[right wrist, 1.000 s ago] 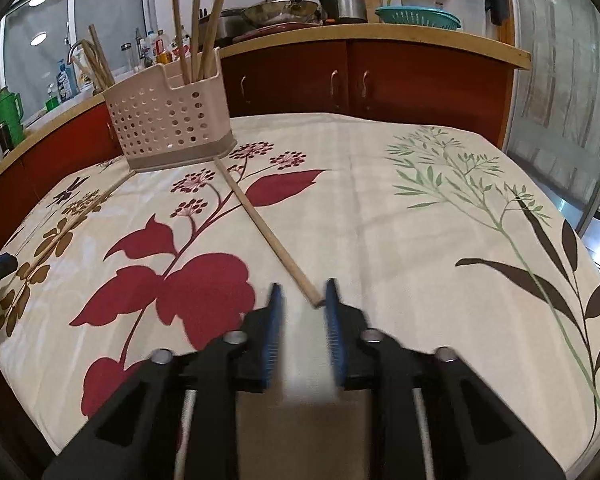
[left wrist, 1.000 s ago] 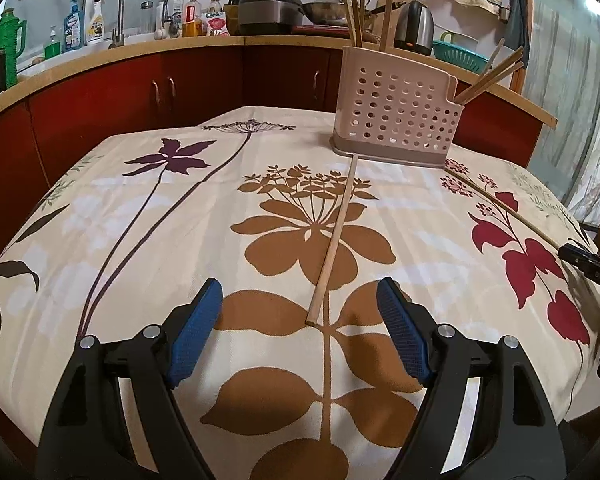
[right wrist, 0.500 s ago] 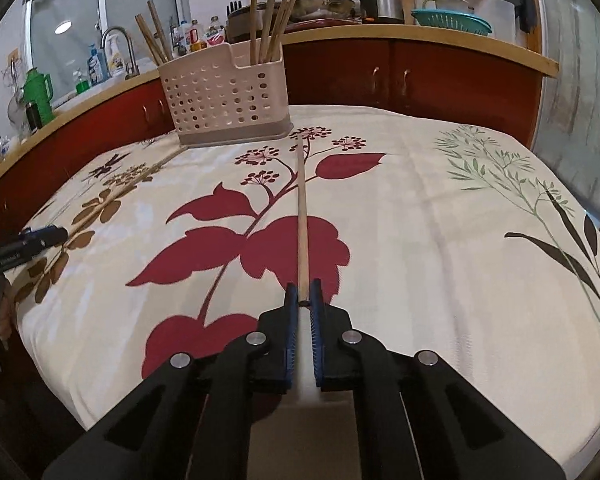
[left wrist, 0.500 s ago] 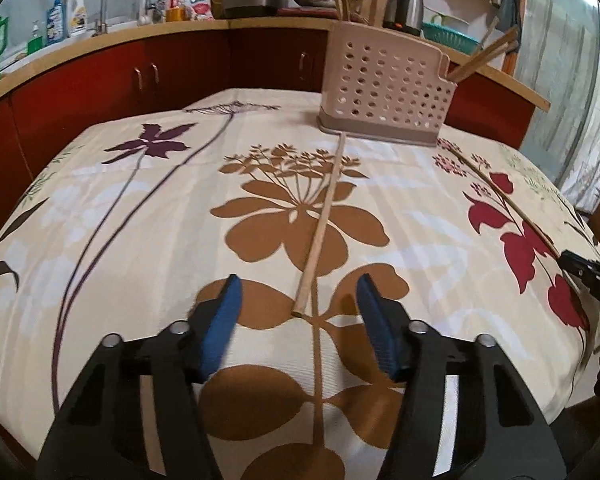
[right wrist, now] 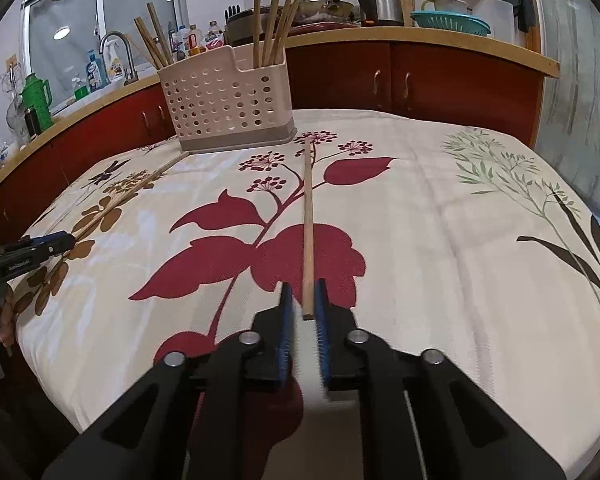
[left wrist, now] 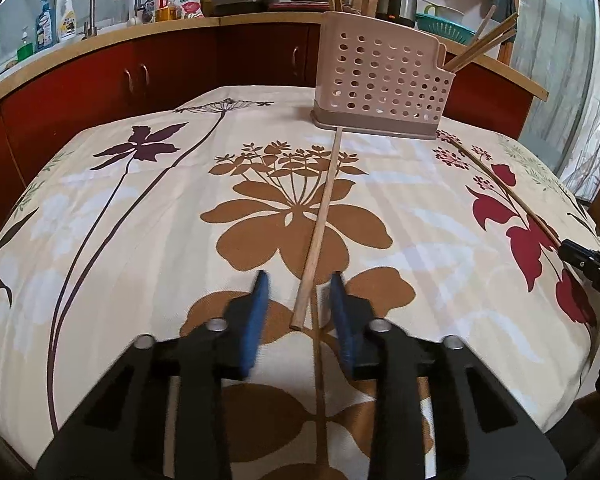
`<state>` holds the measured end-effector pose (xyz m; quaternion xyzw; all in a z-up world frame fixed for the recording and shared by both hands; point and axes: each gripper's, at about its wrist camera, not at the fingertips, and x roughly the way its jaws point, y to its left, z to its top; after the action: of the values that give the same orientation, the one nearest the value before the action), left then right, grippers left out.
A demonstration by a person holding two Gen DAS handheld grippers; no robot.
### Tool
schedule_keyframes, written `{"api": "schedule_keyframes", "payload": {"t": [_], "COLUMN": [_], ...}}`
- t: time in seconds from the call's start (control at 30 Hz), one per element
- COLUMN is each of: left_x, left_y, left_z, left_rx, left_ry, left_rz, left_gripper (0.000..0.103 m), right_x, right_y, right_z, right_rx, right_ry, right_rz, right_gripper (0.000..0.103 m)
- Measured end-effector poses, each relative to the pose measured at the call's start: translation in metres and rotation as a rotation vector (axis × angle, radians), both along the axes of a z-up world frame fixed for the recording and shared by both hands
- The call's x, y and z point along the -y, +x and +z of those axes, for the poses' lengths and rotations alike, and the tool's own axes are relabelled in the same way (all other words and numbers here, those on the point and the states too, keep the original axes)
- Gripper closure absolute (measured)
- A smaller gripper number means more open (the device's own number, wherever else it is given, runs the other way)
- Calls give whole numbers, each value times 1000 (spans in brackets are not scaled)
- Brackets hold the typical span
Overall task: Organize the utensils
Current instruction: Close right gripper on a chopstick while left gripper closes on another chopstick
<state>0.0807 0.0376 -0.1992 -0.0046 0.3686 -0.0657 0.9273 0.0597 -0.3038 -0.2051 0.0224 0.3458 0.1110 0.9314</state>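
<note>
Pale wood, long and thin: one chopstick (left wrist: 318,224) lies on the flowered cloth (left wrist: 100,208) of the counter, its far tip touching the base of the perforated holder (left wrist: 380,76), its near end between the blue pads of the left tongs (left wrist: 298,300). Those jaws stand partly apart with a gap on each side, so nothing is gripped yet; they straddle the stick's end, seemingly so that a squeeze would catch it lengthwise.

A second chopstick (right wrist: 308,228) lies likewise, pointing at the holder (right wrist: 228,100), its near end within the right tongs (right wrist: 303,304). Here the jaws are nearly together, one pad about touching the wood, the other a sliver off. I judge the grip not quite made.

More chopsticks (right wrist: 276,12) stand upright in the holder's compartments, probably where these two go.
</note>
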Motion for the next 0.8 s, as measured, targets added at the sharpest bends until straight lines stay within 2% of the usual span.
{"api": "schedule_keyframes", "payload": {"t": [0.13, 0.5, 0.57, 0.67, 0.8], "left_x": [-4, -5, -4, 0, 1], "left_y": [-1, -6, -6, -8, -10], "left_z": [0, -1, -1, -2, -2], "left_rx": [1, 1, 3, 15, 23], "left_ry": [3, 15, 19, 45, 57], "left_rz": [-2, -7, -9, -16, -32], "left_gripper": [93, 94, 92, 91, 95], "right_x": [-4, -8, -8, -8, -9], "right_y": [-1, -5, -5, -5, -6], "right_z": [1, 5, 5, 4, 5], "right_rx": [0, 13, 13, 10, 11], "right_ry": [-6, -18, -14, -9, -7], "right_rz": [5, 9, 7, 7, 15], "right_gripper": [96, 96, 96, 96, 96]}}
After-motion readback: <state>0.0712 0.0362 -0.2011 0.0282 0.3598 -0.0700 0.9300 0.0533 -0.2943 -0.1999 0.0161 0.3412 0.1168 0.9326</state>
